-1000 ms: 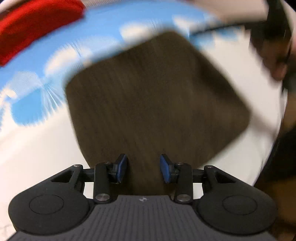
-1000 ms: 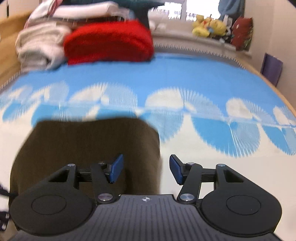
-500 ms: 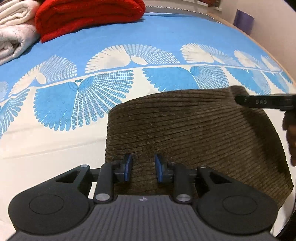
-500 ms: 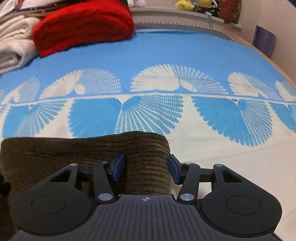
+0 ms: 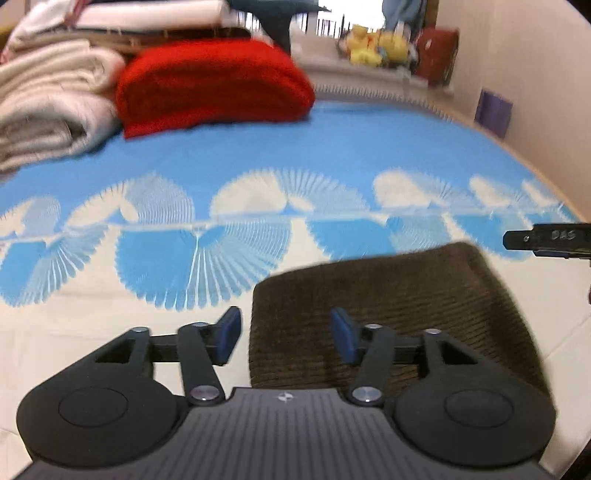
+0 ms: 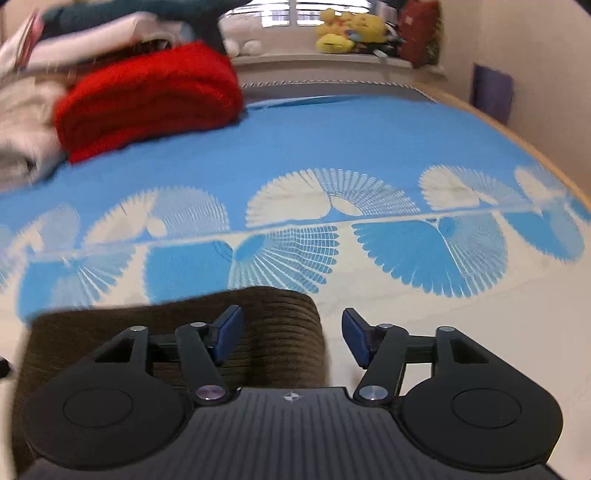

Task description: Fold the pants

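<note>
The brown corduroy pants (image 5: 391, 306) lie folded into a compact rectangle on the blue-and-white bedspread (image 5: 258, 158); they also show in the right wrist view (image 6: 177, 332). My left gripper (image 5: 286, 338) is open and empty, straddling the pants' left edge. My right gripper (image 6: 293, 338) is open and empty, straddling the pants' right edge. A black part of the right gripper (image 5: 546, 240) shows at the right edge of the left wrist view.
A folded red blanket (image 5: 210, 85) and a stack of white and beige linens (image 5: 48, 99) sit at the bed's far left. Plush toys (image 6: 347, 31) line the window sill. A wall and a purple object (image 6: 491, 92) stand along the bed's right side.
Both grippers opened wider and tilted up and back from the pants. The left one shifted left, so the pants' left edge now lies between its fingers.
</note>
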### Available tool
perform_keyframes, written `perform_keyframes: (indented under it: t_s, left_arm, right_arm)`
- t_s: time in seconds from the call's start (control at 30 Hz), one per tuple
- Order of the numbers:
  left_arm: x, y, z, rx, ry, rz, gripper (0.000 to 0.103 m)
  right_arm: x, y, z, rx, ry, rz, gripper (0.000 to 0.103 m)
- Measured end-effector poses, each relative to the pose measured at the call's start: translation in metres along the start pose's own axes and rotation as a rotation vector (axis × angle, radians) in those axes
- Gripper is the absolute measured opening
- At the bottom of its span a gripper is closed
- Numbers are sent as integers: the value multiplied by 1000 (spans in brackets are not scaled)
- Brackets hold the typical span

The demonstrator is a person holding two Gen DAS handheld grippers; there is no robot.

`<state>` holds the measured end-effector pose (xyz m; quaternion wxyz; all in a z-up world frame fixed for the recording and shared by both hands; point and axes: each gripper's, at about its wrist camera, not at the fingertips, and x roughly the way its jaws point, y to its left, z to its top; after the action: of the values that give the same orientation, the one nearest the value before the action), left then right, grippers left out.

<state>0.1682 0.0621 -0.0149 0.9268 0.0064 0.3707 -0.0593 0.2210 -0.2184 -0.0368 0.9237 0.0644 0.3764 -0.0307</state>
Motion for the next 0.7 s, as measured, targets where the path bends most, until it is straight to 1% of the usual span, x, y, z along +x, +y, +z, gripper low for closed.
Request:
perform_keyframes:
  t_s: [0.03, 0.07, 0.1, 0.13, 0.17, 0.2, 0.27, 0.3, 0.33, 0.4, 0.43, 0.47, 0.53, 0.6, 0.63, 0.67, 0.7]
  left_arm:
    - [-9, -3, 2, 7, -17, 2, 74]
    - [-20, -7, 4, 20, -32, 20, 76]
    - [-35, -13, 6, 38, -55, 54, 79]
    - [-49, -18, 8, 52, -84, 83, 83]
    - [-67, -23, 7, 66, -123, 105, 85]
    - [-86, -29, 4, 82, -166, 120, 87]
    - [-118, -39, -7, 92, -220, 144, 92]
    - [-134, -44, -15, 86, -230, 149, 100]
    - [-145, -48, -23, 78, -229, 137, 103]
    - [-160, -57, -44, 49, -195, 98, 103]
    - [-163, -62, -56, 22, -165, 71, 102]
    - [-164, -67, -68, -4, -140, 52, 102]
    - [-158, -81, -93, -21, -95, 52, 103]
    - [-144, -97, -108, 38, -14, 79, 103]
    - [-142, -101, -109, 52, -4, 96, 103]
    - [-142, -102, -109, 56, -23, 105, 103]
    - [-142, -101, -108, 51, -40, 115, 103]
  right_arm:
    - [-16, -2, 3, 29, -11, 19, 65]
    - [-31, -3, 5, 38, -32, 35, 70]
    - [-52, -2, 5, 30, -68, 57, 78]
    - [-75, 0, 3, 7, -109, 80, 83]
    - [-97, 1, 0, -22, -145, 100, 91]
    - [-117, 1, -4, -49, -175, 116, 96]
    - [-157, -1, -18, -103, -234, 146, 100]
    - [-175, -5, -28, -125, -260, 155, 102]
    - [-189, -8, -37, -139, -279, 158, 102]
    - [-214, -16, -64, -164, -330, 137, 102]
    - [-220, -19, -76, -175, -339, 121, 102]
    - [-223, -23, -88, -172, -331, 104, 102]
    - [-222, -31, -106, -127, -283, 103, 102]
    - [-215, -35, -120, -93, -227, 118, 102]
    - [-210, -34, -124, -97, -185, 110, 102]
    - [-205, -33, -126, -103, -142, 88, 102]
    - [-203, -32, -130, -107, -130, 79, 102]
